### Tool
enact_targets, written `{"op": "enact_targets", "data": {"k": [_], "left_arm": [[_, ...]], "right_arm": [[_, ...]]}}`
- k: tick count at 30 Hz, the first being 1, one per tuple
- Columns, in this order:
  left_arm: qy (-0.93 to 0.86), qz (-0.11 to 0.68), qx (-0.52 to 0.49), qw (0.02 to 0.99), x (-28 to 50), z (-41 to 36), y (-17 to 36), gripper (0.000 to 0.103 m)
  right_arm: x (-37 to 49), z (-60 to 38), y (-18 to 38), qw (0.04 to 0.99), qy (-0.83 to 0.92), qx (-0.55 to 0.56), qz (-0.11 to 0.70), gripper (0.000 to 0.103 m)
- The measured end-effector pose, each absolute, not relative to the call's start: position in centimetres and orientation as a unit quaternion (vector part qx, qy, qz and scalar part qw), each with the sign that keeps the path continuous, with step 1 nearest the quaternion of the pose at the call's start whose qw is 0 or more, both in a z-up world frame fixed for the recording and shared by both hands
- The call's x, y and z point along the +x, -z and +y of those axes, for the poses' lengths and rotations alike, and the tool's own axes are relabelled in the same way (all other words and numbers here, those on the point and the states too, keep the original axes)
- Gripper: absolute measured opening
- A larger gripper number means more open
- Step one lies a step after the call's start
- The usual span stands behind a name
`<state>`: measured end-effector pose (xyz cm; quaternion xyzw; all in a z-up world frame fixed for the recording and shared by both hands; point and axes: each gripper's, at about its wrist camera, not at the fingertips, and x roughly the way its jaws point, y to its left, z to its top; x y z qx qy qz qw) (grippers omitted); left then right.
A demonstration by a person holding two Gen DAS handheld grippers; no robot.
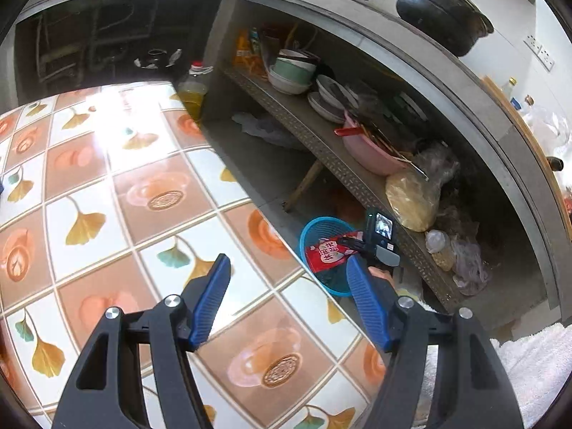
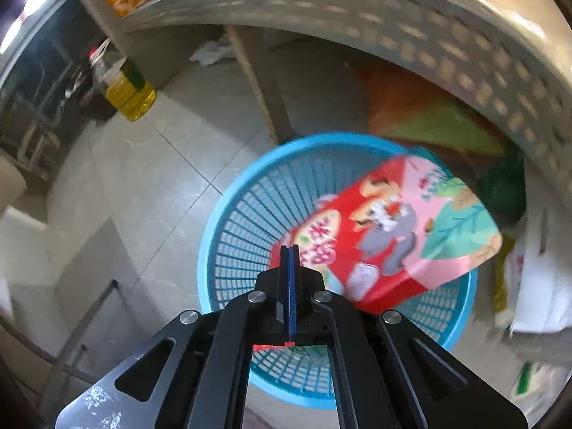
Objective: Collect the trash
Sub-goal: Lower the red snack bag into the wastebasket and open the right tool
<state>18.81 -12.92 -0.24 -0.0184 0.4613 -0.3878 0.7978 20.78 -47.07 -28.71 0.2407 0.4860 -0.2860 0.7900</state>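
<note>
My right gripper [image 2: 290, 250] is shut on a red and pink snack wrapper [image 2: 386, 228] and holds it over the open top of a blue slatted trash basket [image 2: 243, 225] on the floor. In the left wrist view the right gripper [image 1: 348, 242] with the wrapper [image 1: 329, 254] shows above the basket [image 1: 314, 225], beyond the table's edge. My left gripper [image 1: 287, 271] is open and empty above the tiled tabletop [image 1: 125, 196].
A metal shelf [image 1: 321, 143] with bowls, plates and bags runs beside the basket. A bottle of yellow oil [image 2: 130, 93] stands on the floor at the left. A white towel [image 1: 529, 357] lies at the lower right. A black pot [image 1: 443, 10] sits on the counter above.
</note>
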Motion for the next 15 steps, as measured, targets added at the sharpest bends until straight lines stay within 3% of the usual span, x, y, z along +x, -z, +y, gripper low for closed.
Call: {"op": "enact_targets", "data": {"k": [2, 8, 11, 15], "left_arm": [[0.385, 0.461, -0.020, 0.799, 18.8, -12.4, 0.4, 0.065], [0.374, 0.463, -0.029, 0.803, 19.0, -10.9, 0.8, 0.065], [0.375, 0.462, -0.034, 0.803, 18.9, -10.5, 0.9, 0.065], [0.381, 0.462, -0.036, 0.800, 18.8, -10.5, 1.0, 0.065]], "right_arm": [[21.3, -46.1, 29.1, 0.793, 0.283, 0.222, 0.492, 0.000], [18.1, -46.6, 26.6, 0.802, 0.253, 0.317, 0.439, 0.004], [15.3, -47.1, 24.7, 0.809, 0.255, 0.337, 0.408, 0.028], [11.7, -48.8, 22.8, 0.808, 0.275, 0.358, 0.378, 0.034]]}}
